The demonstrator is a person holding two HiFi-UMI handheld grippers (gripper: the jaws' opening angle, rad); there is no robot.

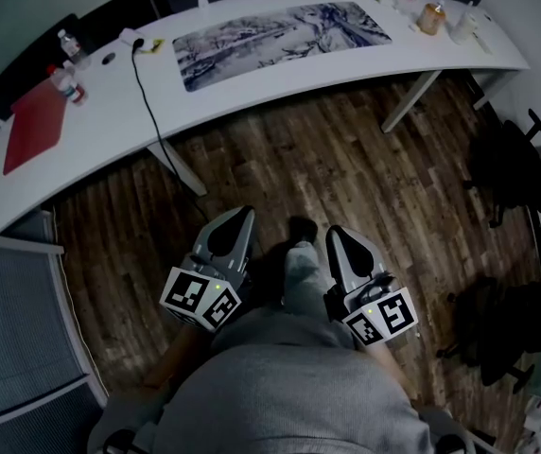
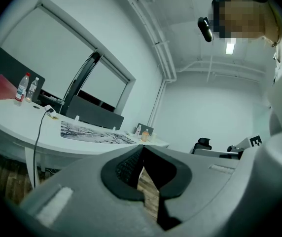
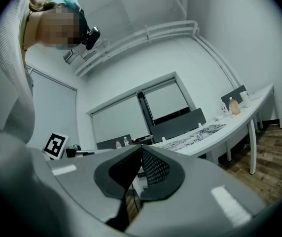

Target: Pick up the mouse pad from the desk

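Head view: left tool (image 1: 239, 218) and right tool (image 1: 340, 235) closed, empty.
Long black-and-white patterned mouse pad (image 1: 280, 41) lies ahead, lengthwise along curved white counter (image 1: 252, 97), well apart from both.

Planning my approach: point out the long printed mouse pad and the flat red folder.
Long grey-white printed mouse pad (image 1: 285, 38): head view, its middle.
Flat red folder (image 1: 34, 126): head view, its middle.

A red folder (image 1: 34, 126) is lying far left, two bottles (image 1: 67, 84) standing just beside it. A black cable (image 1: 142, 83) is hanging down to the wooden floor (image 1: 346, 168). An orange jar (image 1: 430, 18) is sitting far right.
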